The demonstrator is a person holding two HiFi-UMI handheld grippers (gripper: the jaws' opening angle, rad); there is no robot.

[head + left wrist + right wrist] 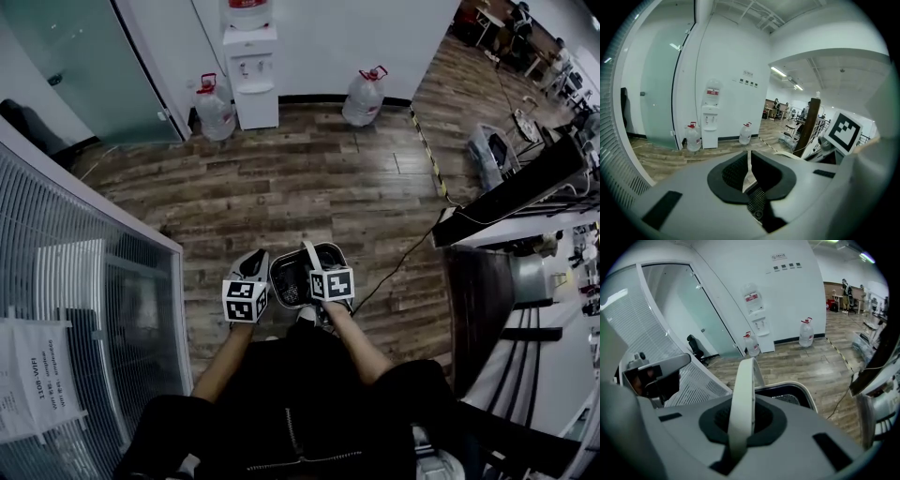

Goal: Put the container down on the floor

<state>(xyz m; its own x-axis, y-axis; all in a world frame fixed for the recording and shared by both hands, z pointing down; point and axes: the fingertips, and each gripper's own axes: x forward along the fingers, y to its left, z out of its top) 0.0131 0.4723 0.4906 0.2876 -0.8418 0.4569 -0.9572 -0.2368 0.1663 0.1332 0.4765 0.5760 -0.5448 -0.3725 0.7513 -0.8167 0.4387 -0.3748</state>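
The container is a white bin with a dark inside and a white bail handle. It hangs above the wooden floor, right in front of the person. My right gripper is shut on the handle, which runs up between its jaws, and the bin's rim shows beyond. My left gripper holds the bin's left side. In the left gripper view a thin white edge of the container sits pinched between its black pads.
A water dispenser stands at the far wall with a water jug on its left and another on its right. A slatted partition runs along the left. A dark desk and a floor cable lie to the right.
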